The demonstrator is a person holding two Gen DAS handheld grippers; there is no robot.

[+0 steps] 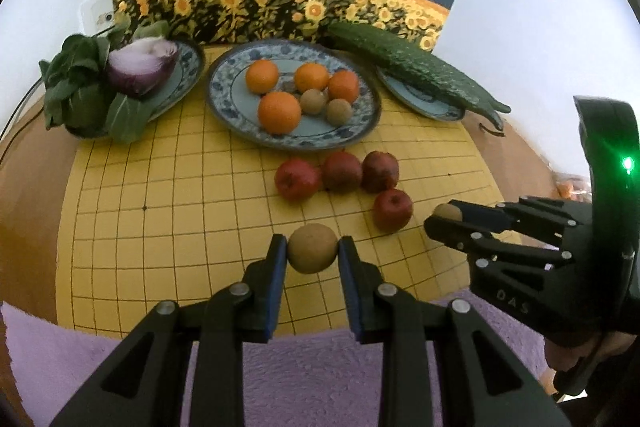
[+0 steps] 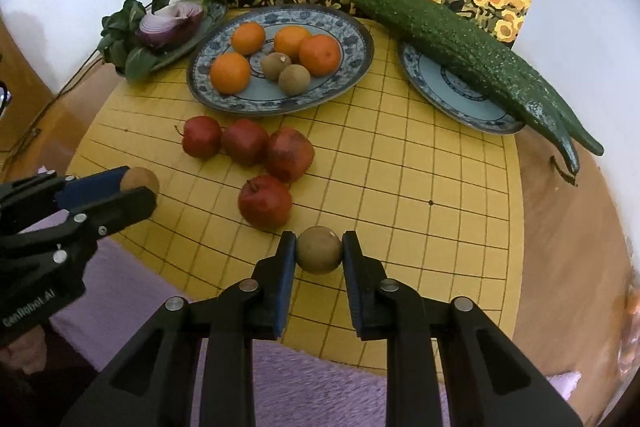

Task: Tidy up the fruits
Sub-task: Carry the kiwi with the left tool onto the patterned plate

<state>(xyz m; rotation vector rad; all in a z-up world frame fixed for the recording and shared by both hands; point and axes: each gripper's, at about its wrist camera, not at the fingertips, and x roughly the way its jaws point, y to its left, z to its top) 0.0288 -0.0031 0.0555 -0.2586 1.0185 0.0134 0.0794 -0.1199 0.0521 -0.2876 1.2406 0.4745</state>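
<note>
Fruits sorted by kind fill the yellow grid board [image 1: 160, 219] as two hand-held grippers each clamp a small brown fruit near its front edge. In the left wrist view, the left gripper [image 1: 313, 250] pinches a round brown fruit [image 1: 313, 247] between its blue pads, jaws pressed on either side. The right gripper [image 2: 319, 251] holds a second brown fruit [image 2: 319, 249] the same way. Both grips sit across the widest part of the fruit, seemingly to keep a round thing from rolling out.

Ahead of both grippers, and well apart from them, the large patterned plate [image 1: 224, 83] carries four oranges [image 1: 279, 113] and two matching brown fruits [image 1: 313, 101], which suggests the held pair is bound there. Between the grippers and that plate, four red apples [image 1: 298, 179] lie clustered on the bare board, not yet plated. Farther off to the left, a halved red onion [image 1: 142, 67] rests on leafy greens [image 1: 76, 87]; to the right, a cucumber [image 2: 472, 55] lies across a smaller plate [image 2: 460, 107], vegetables kept apart from the fruit.
</note>
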